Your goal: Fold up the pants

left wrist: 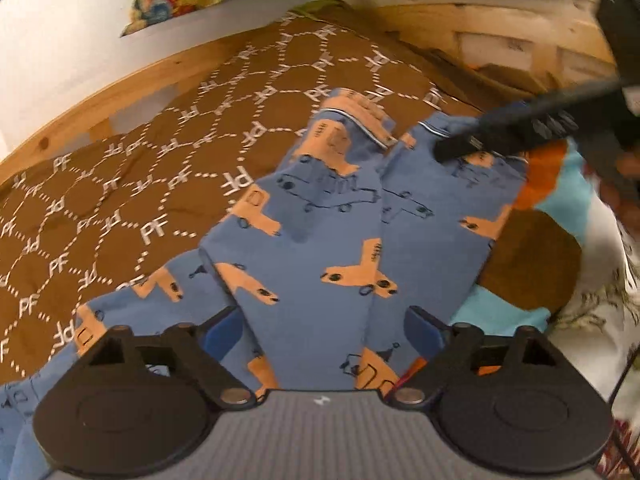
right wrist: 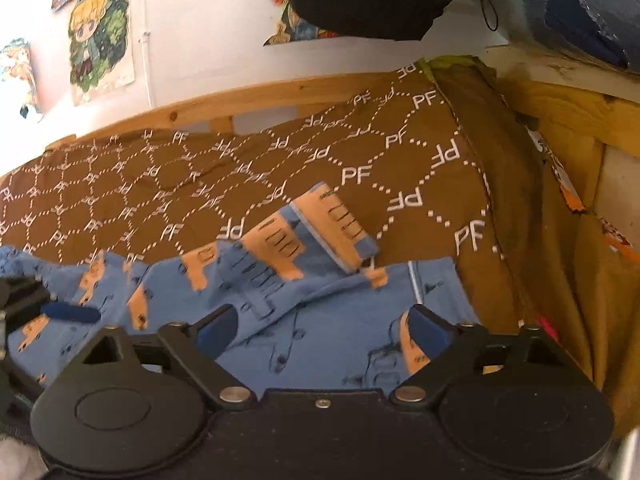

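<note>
Blue pants (left wrist: 320, 240) printed with orange vehicles lie on a brown bedspread (left wrist: 120, 184), both legs stretched away from me toward the cuffs. My left gripper (left wrist: 324, 330) is open just above the pants near their lower part. The right gripper shows in the left wrist view (left wrist: 460, 146) with its fingers resting at the right leg's cuff. In the right wrist view the pants (right wrist: 340, 340) lie under my open right gripper (right wrist: 324, 332), and one cuff (right wrist: 332, 220) is folded over. A blue finger of the left gripper (right wrist: 72, 314) shows at the left.
The brown bedspread with a white PF pattern (right wrist: 200, 184) covers the bed. A wooden bed frame (right wrist: 240, 100) runs along the white wall with posters (right wrist: 100, 28). A colourful blanket (left wrist: 532, 256) lies right of the pants. Wooden boards (left wrist: 500, 40) stand at the far right.
</note>
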A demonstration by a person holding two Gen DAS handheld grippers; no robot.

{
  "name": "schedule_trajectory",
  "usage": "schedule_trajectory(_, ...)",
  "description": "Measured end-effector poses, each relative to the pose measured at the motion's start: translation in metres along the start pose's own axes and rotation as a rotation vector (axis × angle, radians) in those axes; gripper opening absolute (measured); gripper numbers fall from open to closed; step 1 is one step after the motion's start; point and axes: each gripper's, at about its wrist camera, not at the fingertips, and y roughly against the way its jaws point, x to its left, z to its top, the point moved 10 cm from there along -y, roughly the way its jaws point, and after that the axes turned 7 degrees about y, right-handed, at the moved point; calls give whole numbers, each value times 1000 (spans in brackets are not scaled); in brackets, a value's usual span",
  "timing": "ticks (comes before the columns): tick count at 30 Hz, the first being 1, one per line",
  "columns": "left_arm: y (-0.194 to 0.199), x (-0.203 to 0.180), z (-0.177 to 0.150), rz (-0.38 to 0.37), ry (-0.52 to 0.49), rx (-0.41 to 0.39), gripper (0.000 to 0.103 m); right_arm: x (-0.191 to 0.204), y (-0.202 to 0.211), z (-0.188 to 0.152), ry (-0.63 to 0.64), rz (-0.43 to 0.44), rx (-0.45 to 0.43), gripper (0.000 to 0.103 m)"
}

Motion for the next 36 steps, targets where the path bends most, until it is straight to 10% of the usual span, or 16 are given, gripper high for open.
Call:
schedule_trajectory(10, -13, -13, -7, -80, -52, 49, 55, -31, -51, 14, 90, -14, -6, 55)
schedule_trajectory(21, -15, 1, -4, -76, 53, 104, 35, -38, -80, 26, 53, 50, -6, 55)
schedule_trajectory(27, -15, -4, -6, -76, 33, 102, 5, -38, -84, 25, 31, 71, -14, 12)
schedule_trajectory(36, -4, 2, 3, -119, 95, 54, 1, -48, -36, 56, -82, 103, -116, 7)
